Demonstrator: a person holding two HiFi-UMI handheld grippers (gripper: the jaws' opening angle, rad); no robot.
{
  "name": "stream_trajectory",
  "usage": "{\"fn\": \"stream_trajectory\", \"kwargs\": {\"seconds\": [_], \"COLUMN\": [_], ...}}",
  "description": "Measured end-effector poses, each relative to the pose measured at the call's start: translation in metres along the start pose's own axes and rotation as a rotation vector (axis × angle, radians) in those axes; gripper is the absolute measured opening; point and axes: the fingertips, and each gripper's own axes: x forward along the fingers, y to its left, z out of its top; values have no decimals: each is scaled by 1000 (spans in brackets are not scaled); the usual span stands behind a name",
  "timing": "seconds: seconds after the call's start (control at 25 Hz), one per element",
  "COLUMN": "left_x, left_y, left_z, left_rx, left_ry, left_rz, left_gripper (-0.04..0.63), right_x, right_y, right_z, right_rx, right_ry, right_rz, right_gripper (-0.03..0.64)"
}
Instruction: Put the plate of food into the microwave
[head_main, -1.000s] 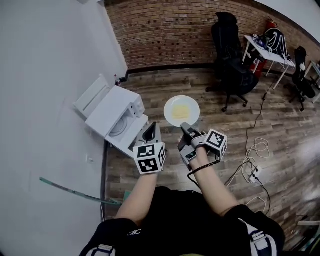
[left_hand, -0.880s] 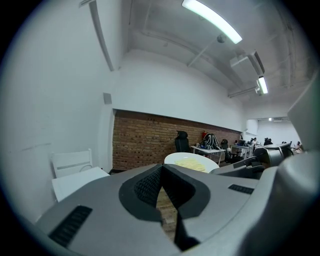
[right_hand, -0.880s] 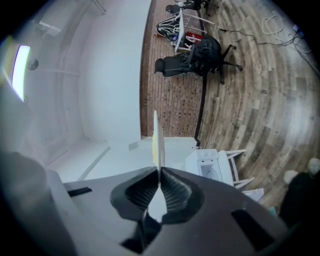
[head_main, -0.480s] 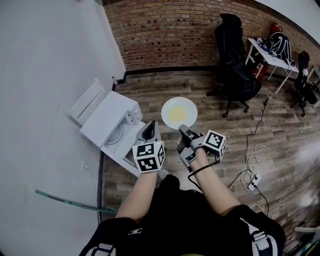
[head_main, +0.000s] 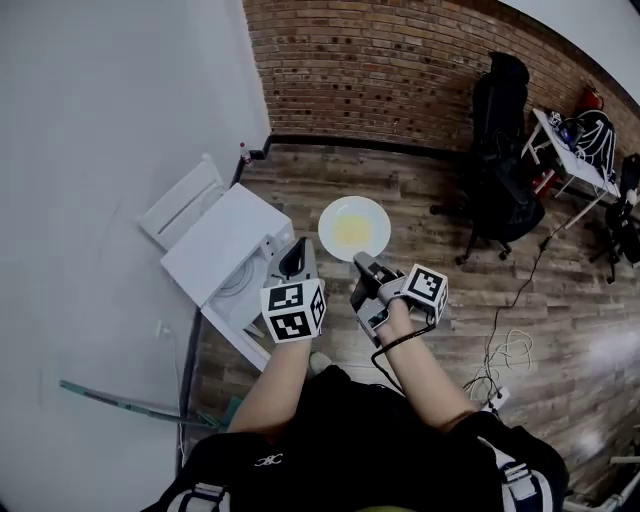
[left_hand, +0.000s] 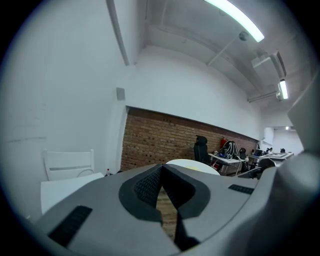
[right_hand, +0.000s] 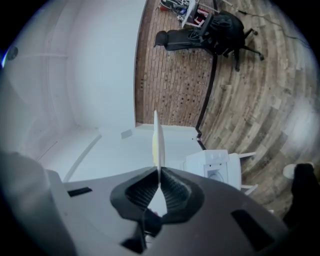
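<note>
Above the floor (head_main: 420, 200), right gripper (head_main: 361, 262) with jaws clamped on one plate (head_main: 354, 228), left gripper (head_main: 297, 250) with jaws together, one microwave (head_main: 225, 245).

The right claw (head_main: 361, 264) is pinching the near rim of the plate (head_main: 354, 228), jaws pressing together on its edge. The left claw (head_main: 297, 256) is hovering just left of the plate, jaws meeting on nothing. The left forearm (head_main: 277, 380) and right forearm (head_main: 425, 372) are reaching forward side by side.
</note>
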Motion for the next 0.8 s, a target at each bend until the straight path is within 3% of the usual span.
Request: {"fn": "stream_trajectory", "kwargs": {"seconds": [0.4, 0.64, 0.8], "left_x": [47, 26, 2], "left_y": [90, 129, 159], "left_z": [22, 16, 4], "left_rx": [-74, -101, -149], "left_ry": [-28, -34, -42], "left_rz": [173, 331, 490], "left_gripper": [-2, -2, -2], "right_x": [116, 159, 187], "right_y": [7, 3, 0], "right_z": [-2, -35, -63], "right_rx": [-31, -31, -42], "right_ry": [195, 375, 538], "right_rz": [4, -1, 4], "right_gripper": [25, 25, 25]}}
